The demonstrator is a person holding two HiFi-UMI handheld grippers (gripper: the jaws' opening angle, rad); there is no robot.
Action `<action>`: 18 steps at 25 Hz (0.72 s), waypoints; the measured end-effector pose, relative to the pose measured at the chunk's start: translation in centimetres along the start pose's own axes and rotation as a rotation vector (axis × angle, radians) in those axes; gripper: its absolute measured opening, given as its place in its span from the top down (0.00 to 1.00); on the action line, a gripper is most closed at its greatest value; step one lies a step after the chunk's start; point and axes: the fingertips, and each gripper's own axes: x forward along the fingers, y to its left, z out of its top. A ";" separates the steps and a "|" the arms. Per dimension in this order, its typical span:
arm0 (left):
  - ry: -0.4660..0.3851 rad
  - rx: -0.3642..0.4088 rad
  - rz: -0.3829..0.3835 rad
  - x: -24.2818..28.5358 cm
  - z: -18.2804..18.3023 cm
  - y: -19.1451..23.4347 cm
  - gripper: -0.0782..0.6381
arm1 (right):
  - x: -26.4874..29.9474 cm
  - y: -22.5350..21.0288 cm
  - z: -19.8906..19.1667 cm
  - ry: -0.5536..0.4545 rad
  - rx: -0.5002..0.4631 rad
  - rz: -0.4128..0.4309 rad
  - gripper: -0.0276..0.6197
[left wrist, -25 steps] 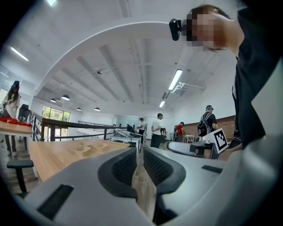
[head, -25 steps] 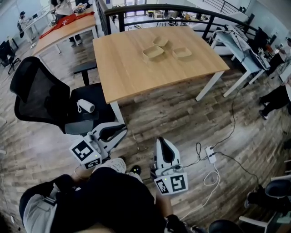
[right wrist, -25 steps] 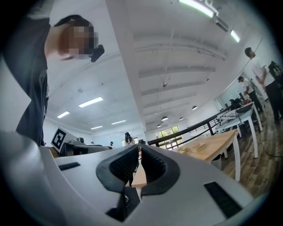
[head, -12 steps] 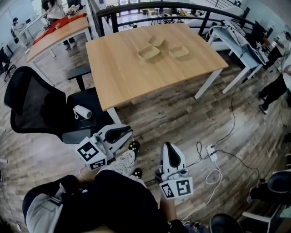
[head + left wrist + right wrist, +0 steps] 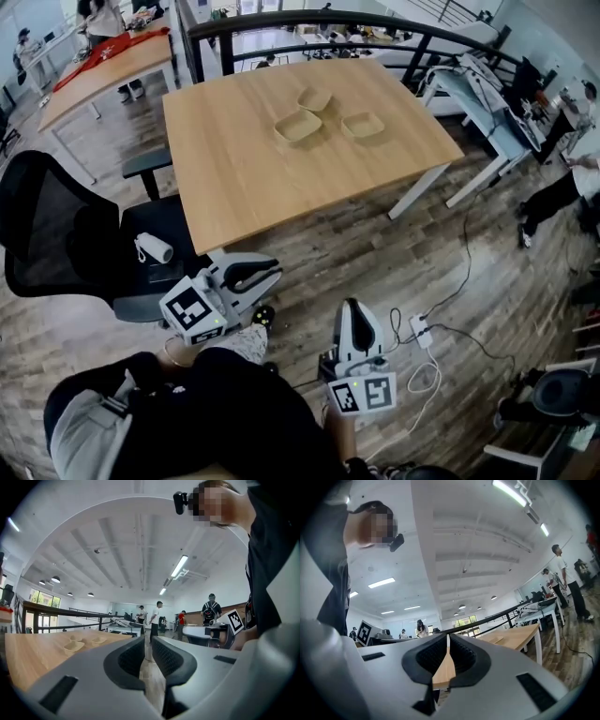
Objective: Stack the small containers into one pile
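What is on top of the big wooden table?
Three small tan containers sit unstacked on the table, toward its far side; nothing else shows there. Whatever lies directly beneath the tabletop is hidden.

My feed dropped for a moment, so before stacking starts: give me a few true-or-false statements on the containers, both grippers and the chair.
1. Three small containers sit unstacked on the wooden table. True.
2. The left gripper holds a container. False: its jaws are shut with nothing between them.
3. The right gripper is shut and empty. True.
4. The white roll lies on the table. False: it lies on the seat of the black chair.
5. Both grippers hang over the table. False: both are over the floor, short of the table's near edge.
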 end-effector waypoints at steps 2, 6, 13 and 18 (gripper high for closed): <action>-0.001 0.008 -0.005 0.8 0.1 1.1 0.83 | 1.4 -0.5 -0.1 -0.003 0.000 0.007 0.91; -0.002 0.008 -0.011 2.0 0.2 3.0 0.83 | 3.7 -1.6 -0.2 -0.009 0.000 0.013 0.91; -0.016 -0.011 -0.019 3.2 1.1 6.0 0.83 | 6.5 -2.6 0.1 0.014 -0.007 0.005 0.91; -0.033 -0.024 -0.031 4.5 1.5 7.6 0.83 | 7.8 -3.5 1.0 0.029 -0.025 -0.009 0.91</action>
